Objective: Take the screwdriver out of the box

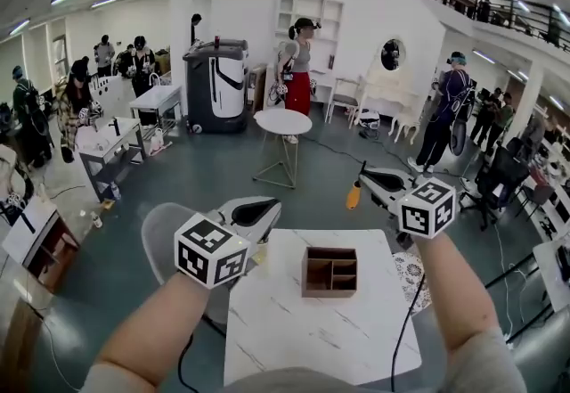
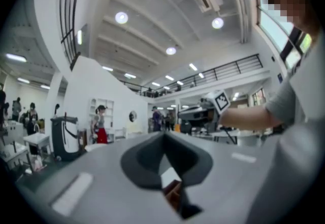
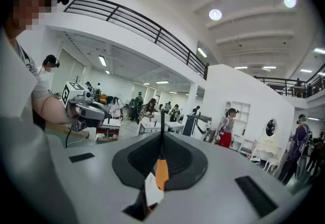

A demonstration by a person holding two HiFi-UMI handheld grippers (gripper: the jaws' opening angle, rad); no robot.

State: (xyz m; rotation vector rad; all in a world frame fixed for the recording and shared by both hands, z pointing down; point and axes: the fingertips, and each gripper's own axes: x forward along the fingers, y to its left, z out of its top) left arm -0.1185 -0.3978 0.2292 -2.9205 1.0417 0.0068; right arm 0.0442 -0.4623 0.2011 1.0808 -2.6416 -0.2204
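A brown wooden box (image 1: 329,272) with open compartments stands on the white marble table (image 1: 294,338); the compartments that show look empty. The screwdriver (image 1: 354,196), with an orange handle and a dark shaft, is held in the air past the table's far right corner. My right gripper (image 1: 363,176) is shut on it. In the right gripper view the orange handle (image 3: 161,173) lies between the closed jaws of the right gripper (image 3: 162,134). My left gripper (image 1: 274,201) hovers over the table's far left corner, shut and holding nothing. Through the left gripper (image 2: 163,134) a bit of the box (image 2: 172,190) shows.
A grey chair (image 1: 165,231) stands at the table's left side. A black cable (image 1: 403,329) hangs down the right side. Farther off are a round white table (image 1: 282,122), a large grey case (image 1: 215,86) and several standing people.
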